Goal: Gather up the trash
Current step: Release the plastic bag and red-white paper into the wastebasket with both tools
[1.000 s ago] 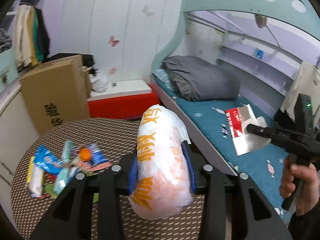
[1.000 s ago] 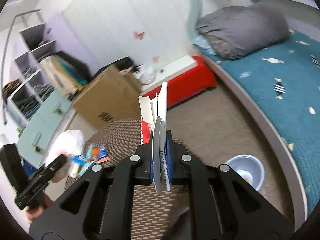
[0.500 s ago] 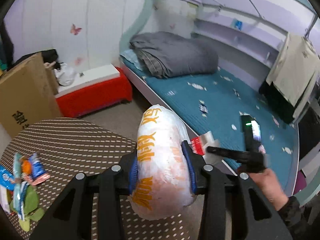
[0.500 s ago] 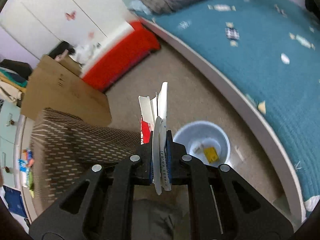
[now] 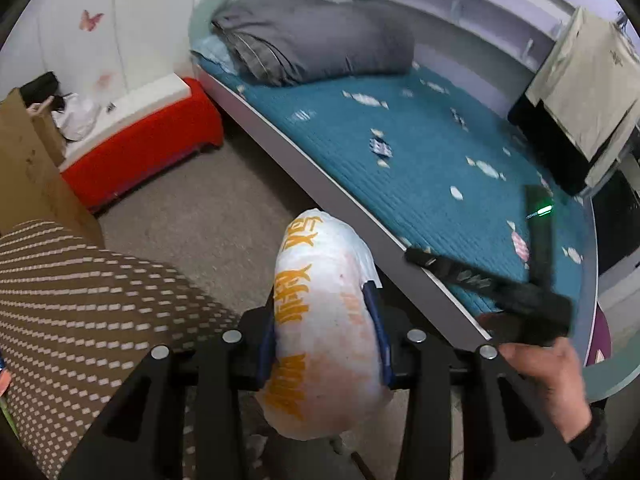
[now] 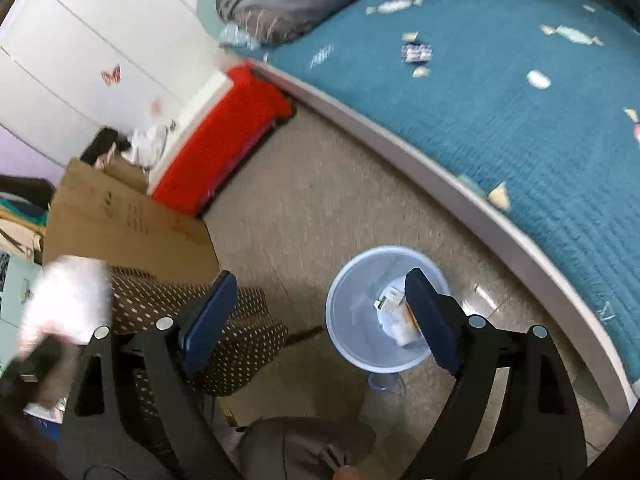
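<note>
Left wrist view: the left gripper (image 5: 326, 336) is closed on one white bag (image 5: 324, 320) with orange print, held above the floor just past the table (image 5: 80, 300) edge. To the right, a hand (image 5: 548, 376) carries the other tool beside the bed (image 5: 420, 152). In the right wrist view the right gripper (image 6: 320, 320) has just been opening; its jaws stand wide with nothing between them, right over the one blue bin (image 6: 384, 308), where pieces of trash (image 6: 396, 312) lie at the bottom. I judge the drop step is in hand: next, the bag must come over the bin before those jaws part. Two grippers, one bag, one bin.
</note>
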Demonstrator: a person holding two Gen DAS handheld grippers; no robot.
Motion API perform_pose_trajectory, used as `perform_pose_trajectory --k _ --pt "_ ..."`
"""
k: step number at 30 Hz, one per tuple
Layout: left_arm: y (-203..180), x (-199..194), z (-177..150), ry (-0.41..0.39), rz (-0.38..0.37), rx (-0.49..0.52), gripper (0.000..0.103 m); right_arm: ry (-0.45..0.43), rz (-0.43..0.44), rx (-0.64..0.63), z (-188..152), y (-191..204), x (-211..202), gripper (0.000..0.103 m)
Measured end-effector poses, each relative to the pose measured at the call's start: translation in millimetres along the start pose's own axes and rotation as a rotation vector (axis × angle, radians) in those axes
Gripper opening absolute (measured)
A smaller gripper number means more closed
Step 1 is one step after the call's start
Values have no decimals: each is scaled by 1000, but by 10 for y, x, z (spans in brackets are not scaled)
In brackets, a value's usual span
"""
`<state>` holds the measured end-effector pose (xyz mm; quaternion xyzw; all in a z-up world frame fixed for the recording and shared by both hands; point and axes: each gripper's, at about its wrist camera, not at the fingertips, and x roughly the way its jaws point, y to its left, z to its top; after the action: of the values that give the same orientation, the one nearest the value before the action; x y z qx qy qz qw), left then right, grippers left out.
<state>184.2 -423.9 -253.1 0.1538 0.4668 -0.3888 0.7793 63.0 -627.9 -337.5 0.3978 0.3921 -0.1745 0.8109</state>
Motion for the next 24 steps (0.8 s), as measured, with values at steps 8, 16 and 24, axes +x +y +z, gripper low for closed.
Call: perform_pose_trajectory --k 8,16,24 --pt "-266 426 183 81 -18 58 66 -119 16 -3 113 25 -539 89" --pt "-167 343 243 67 34 39 87 -165 27 -5 21 106 -776 97" --pt "-27 -283 122 -47 91 16 91 -212 2 -54 -128 384 -1010 97"
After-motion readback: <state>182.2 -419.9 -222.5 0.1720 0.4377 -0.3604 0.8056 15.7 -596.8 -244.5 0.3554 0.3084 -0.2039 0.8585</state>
